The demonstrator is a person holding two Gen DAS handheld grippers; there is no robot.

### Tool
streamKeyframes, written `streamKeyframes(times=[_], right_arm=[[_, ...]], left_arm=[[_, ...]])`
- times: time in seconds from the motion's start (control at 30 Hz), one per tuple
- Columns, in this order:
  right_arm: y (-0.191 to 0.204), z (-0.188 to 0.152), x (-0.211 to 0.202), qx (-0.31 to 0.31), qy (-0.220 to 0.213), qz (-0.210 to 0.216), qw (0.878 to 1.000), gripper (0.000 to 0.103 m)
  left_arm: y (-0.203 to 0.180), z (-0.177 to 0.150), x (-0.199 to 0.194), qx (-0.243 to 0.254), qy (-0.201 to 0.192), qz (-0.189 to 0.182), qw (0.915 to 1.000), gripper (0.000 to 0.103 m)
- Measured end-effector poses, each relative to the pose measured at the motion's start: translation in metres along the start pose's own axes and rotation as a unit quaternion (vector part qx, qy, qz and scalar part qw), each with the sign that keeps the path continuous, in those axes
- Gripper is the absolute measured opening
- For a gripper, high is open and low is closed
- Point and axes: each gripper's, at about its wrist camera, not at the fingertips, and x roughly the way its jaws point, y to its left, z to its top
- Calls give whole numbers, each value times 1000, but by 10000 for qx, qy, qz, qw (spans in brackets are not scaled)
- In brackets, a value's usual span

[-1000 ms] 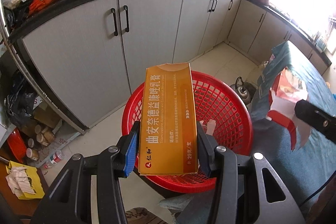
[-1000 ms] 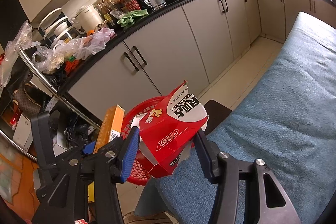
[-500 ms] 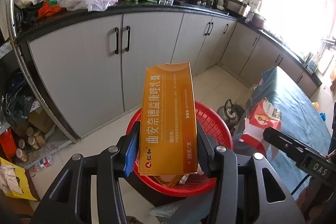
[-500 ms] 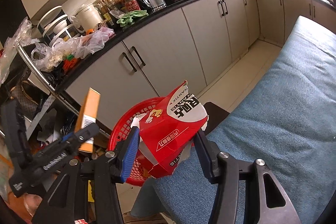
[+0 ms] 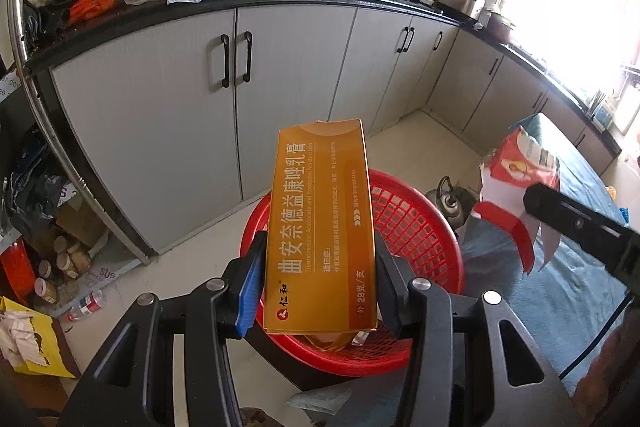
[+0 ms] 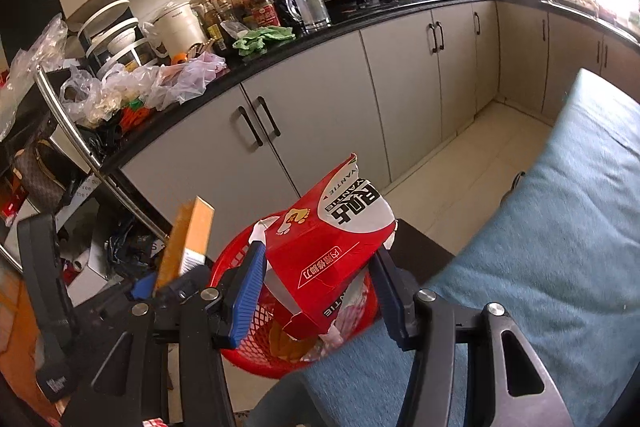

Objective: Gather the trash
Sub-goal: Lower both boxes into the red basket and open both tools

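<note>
Left wrist view: both boxes held above the red basket

Left wrist view shows the left gripper (image 5: 320, 283) with its jaws closed on the lower end of an orange medicine box (image 5: 320, 227), the box's long axis running straight out along the fingers and tilted up and away. Directly beneath and beyond that box sits the red mesh basket (image 5: 416, 227), already holding a few scraps, on a dark stool just beside the blue-covered bed (image 5: 580, 279). So the drop line for this box looks short: I judge that parting the jaws would let it slide back end first into the basket.

Right wrist view has the right gripper (image 6: 318, 291) with its jaws about half spread and clamped on a torn red carton (image 6: 332, 247), whose open flaps hang down over the basket's near rim (image 6: 240, 251). It hangs partly over the bed edge, so it probably needs a small carry toward the basket's middle. Of the two, the left hand seems better placed to release first
</note>
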Motion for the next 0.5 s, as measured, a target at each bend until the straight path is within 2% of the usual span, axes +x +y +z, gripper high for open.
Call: streamKeyframes(times=[0.3, 0.5], right_arm=[[4, -7, 24, -24, 253, 43, 9997, 57], [-1, -6, 34, 35, 332, -17, 9994, 57]], left_arm=[[9, -1, 17, -55, 165, 68, 9998, 47], [11, -1, 29, -95, 280, -12, 9996, 47]])
